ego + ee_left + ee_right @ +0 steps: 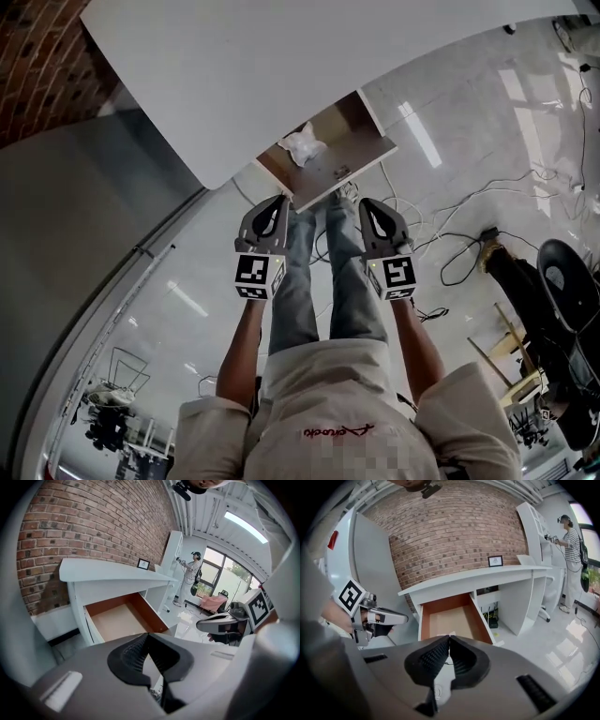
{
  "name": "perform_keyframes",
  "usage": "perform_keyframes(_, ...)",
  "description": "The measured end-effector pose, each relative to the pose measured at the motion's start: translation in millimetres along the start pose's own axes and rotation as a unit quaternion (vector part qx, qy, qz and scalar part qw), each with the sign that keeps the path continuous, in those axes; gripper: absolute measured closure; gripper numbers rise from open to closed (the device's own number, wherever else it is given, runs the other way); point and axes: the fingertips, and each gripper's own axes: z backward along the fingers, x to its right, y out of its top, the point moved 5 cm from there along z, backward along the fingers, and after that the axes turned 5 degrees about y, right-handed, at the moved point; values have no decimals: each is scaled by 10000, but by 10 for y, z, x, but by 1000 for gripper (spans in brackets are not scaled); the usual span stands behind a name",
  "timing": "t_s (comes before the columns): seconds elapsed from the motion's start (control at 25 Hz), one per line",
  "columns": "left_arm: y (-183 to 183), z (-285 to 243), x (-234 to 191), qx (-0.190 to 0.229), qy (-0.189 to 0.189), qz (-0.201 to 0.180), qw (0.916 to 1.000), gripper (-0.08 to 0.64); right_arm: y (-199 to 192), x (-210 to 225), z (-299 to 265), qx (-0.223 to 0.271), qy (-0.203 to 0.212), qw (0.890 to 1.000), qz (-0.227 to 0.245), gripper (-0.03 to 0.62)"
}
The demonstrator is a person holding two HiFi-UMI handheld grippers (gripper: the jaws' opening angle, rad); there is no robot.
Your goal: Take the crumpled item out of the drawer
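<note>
The white desk's drawer stands pulled out. A crumpled white item lies inside it toward the back. My left gripper and right gripper hover side by side just short of the drawer front, both shut and empty. In the left gripper view the drawer shows a bare brown floor, the item is hidden, and the right gripper sits at the right. The right gripper view looks into the drawer over its shut jaws, with the left gripper at the left.
The white desk top overhangs the drawer, backed by a brick wall. A small picture frame stands on the desk. Cables trail over the glossy floor, and dark equipment stands at the right. A person stands by white shelves.
</note>
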Motion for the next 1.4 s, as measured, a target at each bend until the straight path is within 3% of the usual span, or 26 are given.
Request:
perform_keyframes(0.44,-351,-151,-155,-44,254,249,9994,551,-231,40,-247,-69,224,9997,100,580)
perform_keyframes(0.56,-362,-224,-159,-87,247,9,9997,551,-273,53,-262,-87,226,9997,57,580)
perform_keyframes(0.68,-280,-356,-105,-218,89,-659,9975,551,-350,56,-239,-162,250,9996,33,580)
perform_keyframes(0.84,-95,-558,-56,-518,39,-1658,9848,551,-402,97,-174,-203,229,9995,-26,579)
perform_keyframes(1.0,21,-816,-22,-836,71,-2478,9652,551,-480,173,-121,-256,192,9994,-122,580)
perform_keyframes(1.28,107,-1190,9,-1364,37,-3246,9360,551,-438,295,-42,-105,139,9997,-148,580)
perform_keyframes(1.4,112,-1324,10,-1523,8,-3361,9294,551,-393,314,-56,-7,150,9999,-78,580)
